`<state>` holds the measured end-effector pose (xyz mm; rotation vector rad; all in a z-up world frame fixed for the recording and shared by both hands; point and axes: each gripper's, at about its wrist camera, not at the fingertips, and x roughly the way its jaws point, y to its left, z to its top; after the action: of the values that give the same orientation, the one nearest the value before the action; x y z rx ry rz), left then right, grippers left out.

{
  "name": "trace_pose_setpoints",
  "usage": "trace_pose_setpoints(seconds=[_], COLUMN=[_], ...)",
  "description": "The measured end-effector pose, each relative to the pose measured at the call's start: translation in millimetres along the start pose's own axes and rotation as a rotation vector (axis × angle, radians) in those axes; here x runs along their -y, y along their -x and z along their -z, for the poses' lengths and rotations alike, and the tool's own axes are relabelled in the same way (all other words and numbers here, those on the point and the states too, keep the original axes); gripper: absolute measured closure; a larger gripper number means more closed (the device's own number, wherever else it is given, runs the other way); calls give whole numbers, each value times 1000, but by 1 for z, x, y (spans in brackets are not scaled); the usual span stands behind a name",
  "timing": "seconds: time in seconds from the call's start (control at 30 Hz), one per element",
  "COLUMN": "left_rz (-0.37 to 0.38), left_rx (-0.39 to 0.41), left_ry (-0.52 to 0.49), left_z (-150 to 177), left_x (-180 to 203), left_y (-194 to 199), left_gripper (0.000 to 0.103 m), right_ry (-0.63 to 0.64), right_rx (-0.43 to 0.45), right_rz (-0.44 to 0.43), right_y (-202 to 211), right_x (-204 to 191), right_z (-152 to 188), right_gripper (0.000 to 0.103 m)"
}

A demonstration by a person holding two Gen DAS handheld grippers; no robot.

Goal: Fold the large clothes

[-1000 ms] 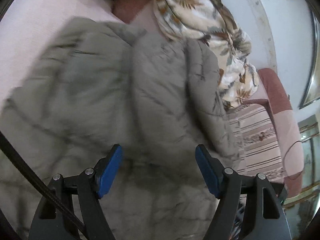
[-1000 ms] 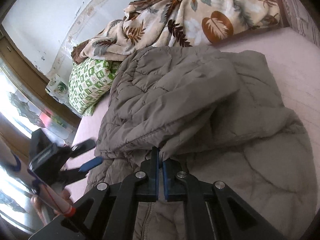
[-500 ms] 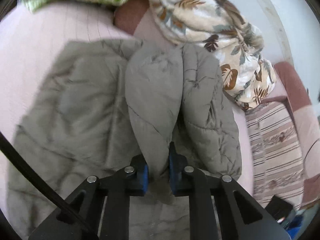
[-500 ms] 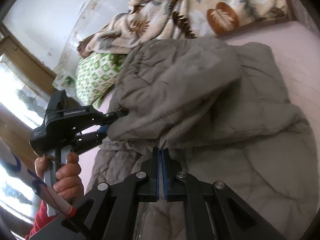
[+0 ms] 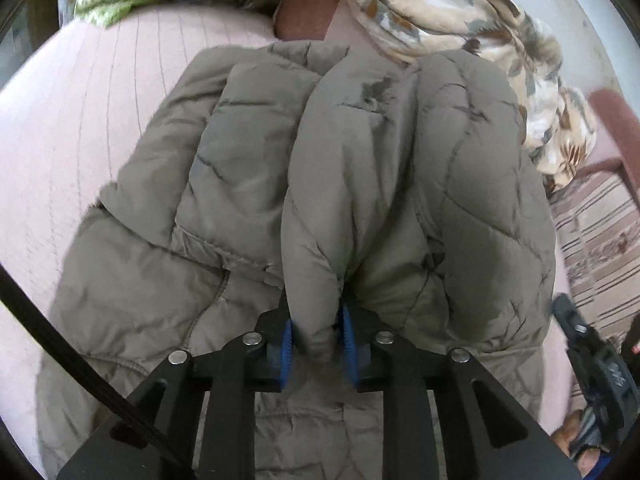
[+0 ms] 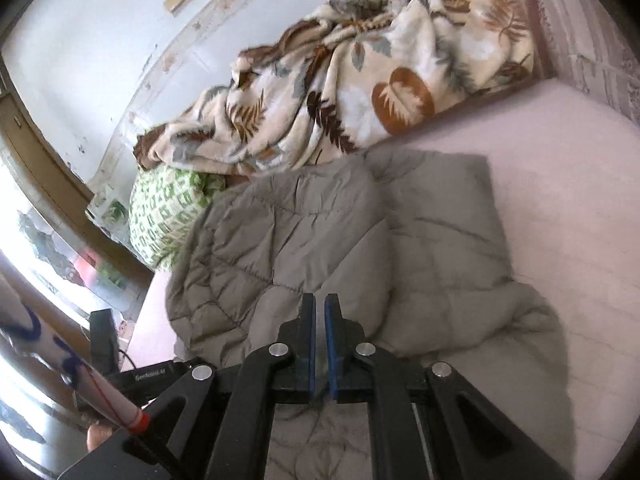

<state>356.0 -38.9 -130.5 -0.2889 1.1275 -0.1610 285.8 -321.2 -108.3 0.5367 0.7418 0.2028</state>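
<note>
A grey quilted jacket lies partly folded on the pink bed sheet. My left gripper points steeply down, its blue pads pressing a thick raised fold of the jacket; its jaws are opening slightly. In the right wrist view the jacket has one layer doubled over itself. My right gripper is shut at the jacket's near edge, and a thin strip of fabric seems pinched between the pads. The left gripper's black body shows low on the left there, and the right gripper at the jacket's right edge.
A leaf-print blanket is heaped along the wall behind the jacket. A green-patterned pillow lies beside it. Bare pink sheet stretches to the right. A striped cloth covers the bed's end, and a bright window sits at the left.
My left gripper, open a second ago, has shut on a jacket fold and tilted downward. The right gripper has shifted, and the doubled-over layer now sits farther from it.
</note>
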Motion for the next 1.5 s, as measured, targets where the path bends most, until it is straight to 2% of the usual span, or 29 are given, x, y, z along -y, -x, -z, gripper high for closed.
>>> trace_pose_setpoints(seconds=[0.07,0.1,0.17,0.27,0.37,0.4,0.5,0.67,0.77,0.87,0.93,1.07,1.23,1.33,1.43,1.5], left_rz=[-10,-7,34,80,71,62,11,-99,-192,-248,-288,-370,-338,-377,-422,-425], left_rx=[3,0,-7,55,134,146,170,139,100,50,62,103,184,214,186,156], left_ry=[-18,-19,-19,-65,-127,-147,-181,-189,-207,-220,-254,-341,-381,-413,-428,-408], left_z=[-1,0,1,4,1,-2,-18,-51,-57,-56,-53,-42,-23,-12,-7,-8], left_x=[3,3,4,15,35,42,65,84,80,69,70,89,97,99,93,85], left_y=[11,16,34,69,94,96,86,38,7,-23,-33,-23,15,19,5,-7], left_gripper=[81,80,80,76,64,57,56,56,56,53,51,51,51,51,51,51], right_ry=[26,46,66,46,52,58,76,89,87,76,65,70,70,70,73,81], right_rx=[-61,-123,-201,-208,-212,-211,-204,-215,-229,-238,-242,-245,-242,-243,-242,-242], right_rz=[24,68,134,129,140,145,161,166,158,149,140,142,146,145,149,153], right_y=[-22,-41,-65,-69,-67,-68,-70,-69,-69,-70,-71,-73,-73,-71,-71,-70], right_x=[-2,-3,1,6,6,5,2,1,3,5,7,8,6,7,7,6], right_z=[3,8,15,15,13,14,16,18,18,18,18,18,19,20,22,23], right_gripper=[97,97,97,97,97,97,97,97,97,97,97,97,97,97,97,97])
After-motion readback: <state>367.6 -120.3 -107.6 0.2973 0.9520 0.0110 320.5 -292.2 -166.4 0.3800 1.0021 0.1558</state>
